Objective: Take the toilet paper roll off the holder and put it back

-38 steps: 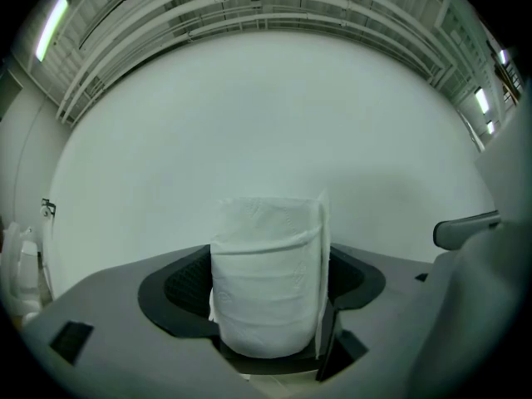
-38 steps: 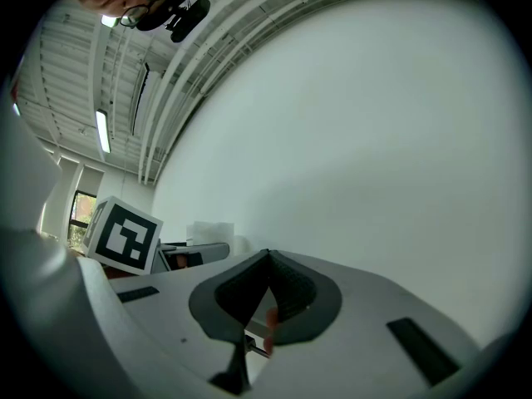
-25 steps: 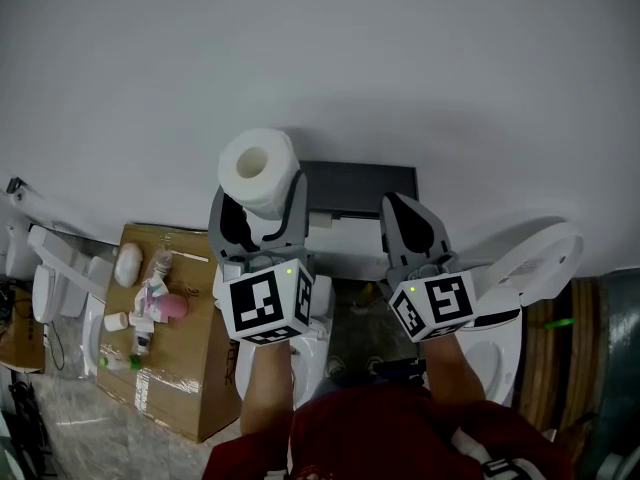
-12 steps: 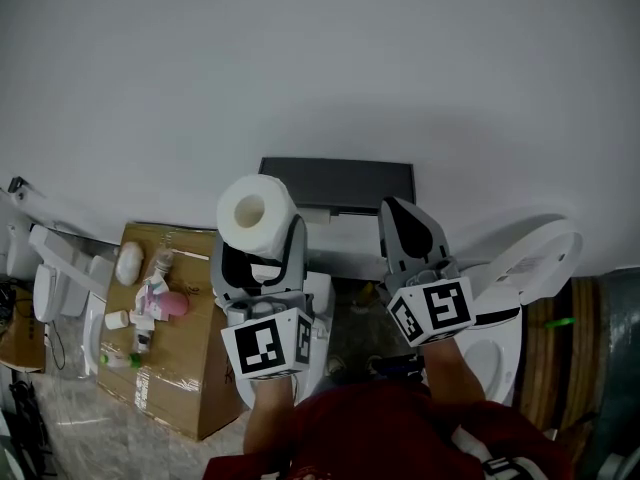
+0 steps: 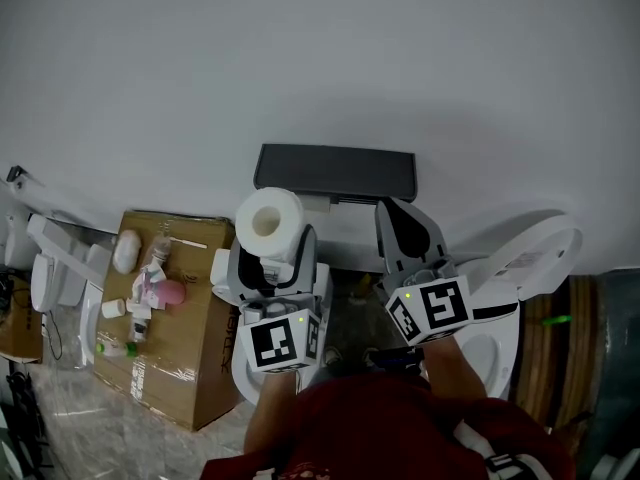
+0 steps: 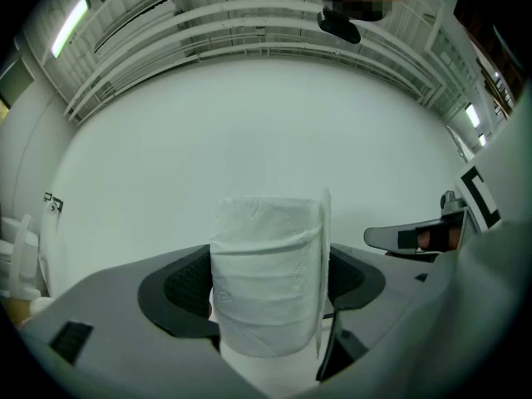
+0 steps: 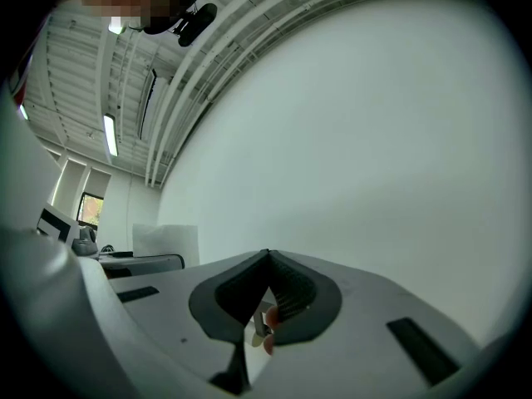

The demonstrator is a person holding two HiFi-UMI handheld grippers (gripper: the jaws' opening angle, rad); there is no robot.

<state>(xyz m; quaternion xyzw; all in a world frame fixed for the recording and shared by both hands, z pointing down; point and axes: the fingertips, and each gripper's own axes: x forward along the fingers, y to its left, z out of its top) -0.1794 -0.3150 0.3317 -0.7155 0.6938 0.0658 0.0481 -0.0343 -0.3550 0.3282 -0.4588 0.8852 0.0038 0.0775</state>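
Observation:
The white toilet paper roll [image 5: 268, 222] stands upright between the jaws of my left gripper [image 5: 272, 250], which is shut on it. In the left gripper view the roll [image 6: 268, 285] fills the gap between the dark pads, with a loose sheet edge hanging down its right side. The dark grey holder [image 5: 335, 171] is fixed to the white wall, just above and to the right of the roll, and apart from it. My right gripper [image 5: 392, 211] hangs below the holder's right end, shut with nothing in it; its tips [image 7: 266, 260] meet.
A cardboard box [image 5: 185, 363] with bottles and small toiletries on top stands at the left. A white toilet with its lid up [image 5: 525, 258] is at the right. More white fixtures [image 5: 45, 273] line the far left. A plain white wall [image 5: 320, 58] is ahead.
My left gripper has come down and back from the wall with the roll. The holder, partly covered before, now shows in full. The right gripper has stayed put.

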